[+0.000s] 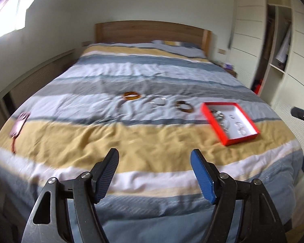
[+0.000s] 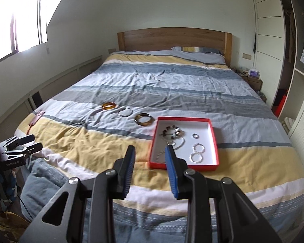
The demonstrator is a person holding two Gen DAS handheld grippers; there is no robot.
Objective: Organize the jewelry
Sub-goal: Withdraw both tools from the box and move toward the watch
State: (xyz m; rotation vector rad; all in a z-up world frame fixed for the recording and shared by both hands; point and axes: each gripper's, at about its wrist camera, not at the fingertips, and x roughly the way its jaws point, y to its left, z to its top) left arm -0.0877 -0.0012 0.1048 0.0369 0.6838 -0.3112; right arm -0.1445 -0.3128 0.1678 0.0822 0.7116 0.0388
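We hold both grippers above the bed's near edge: left gripper (image 1: 154, 157) wide open, right gripper (image 2: 150, 151) partly open, both empty. Three bangles (image 2: 143, 119) lie just left of the red box (image 2: 213, 129). We advise approaching the nearest bangle rim squarely, closing gently.

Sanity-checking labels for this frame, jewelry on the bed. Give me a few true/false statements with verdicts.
1. The red box lies open on the bed. True.
2. Three bangles lie outside the box. True: amber bangle, thin metal bangle, brown bangle.
3. The right gripper holds a bracelet. False: nothing between its fingers.
4. The box is empty. False: beaded bracelets and a ring lie inside.
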